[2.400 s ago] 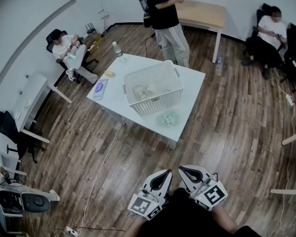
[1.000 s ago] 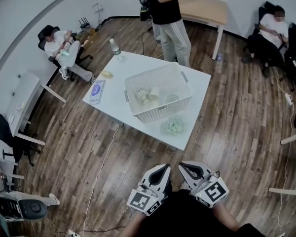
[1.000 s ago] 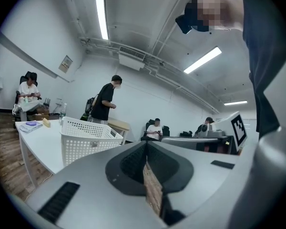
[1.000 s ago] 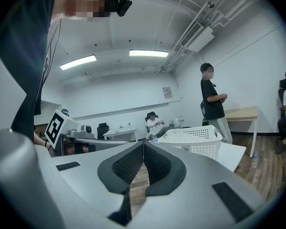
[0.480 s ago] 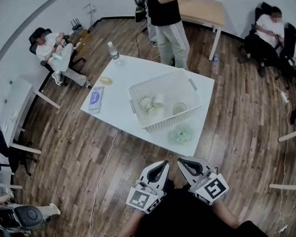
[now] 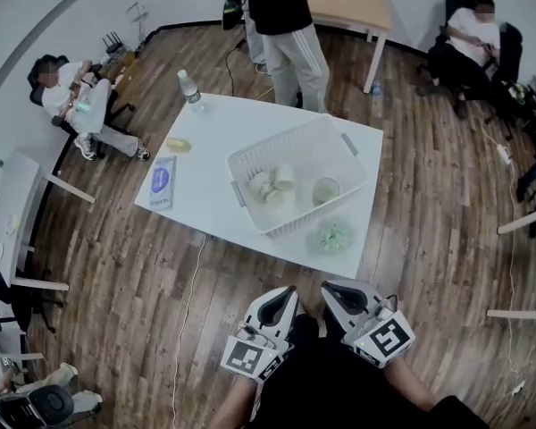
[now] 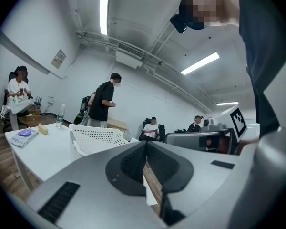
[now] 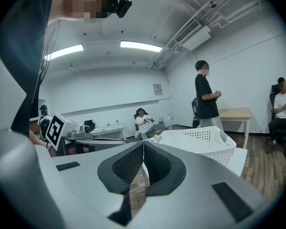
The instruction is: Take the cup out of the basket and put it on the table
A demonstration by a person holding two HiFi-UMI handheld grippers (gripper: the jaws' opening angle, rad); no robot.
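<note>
A white mesh basket (image 6: 281,223) stands on the white table (image 6: 216,141) ahead of me. Inside it a pale cup (image 6: 325,190) sits upright at the right, with two more cup-like items (image 6: 275,182) at the left. My left gripper (image 6: 282,295) and right gripper (image 6: 331,289) are held side by side close to my body, short of the table's near edge, both shut with nothing between the jaws. The basket (image 7: 97,138) shows beyond the left gripper (image 7: 146,145) in the left gripper view. In the right gripper view the basket (image 8: 200,140) lies right of the right gripper (image 8: 143,144).
On the table lie a green bundle (image 6: 333,236) near the front edge, a blue packet (image 6: 162,181), a yellow item (image 6: 178,145) and a water bottle (image 6: 188,88). A person (image 6: 281,25) stands at the far side. Others sit at left (image 6: 71,92) and right (image 6: 469,43).
The table and basket have come nearer and shifted in the head view as I step forward. Both grippers stay shut and in the same place by my body.
</note>
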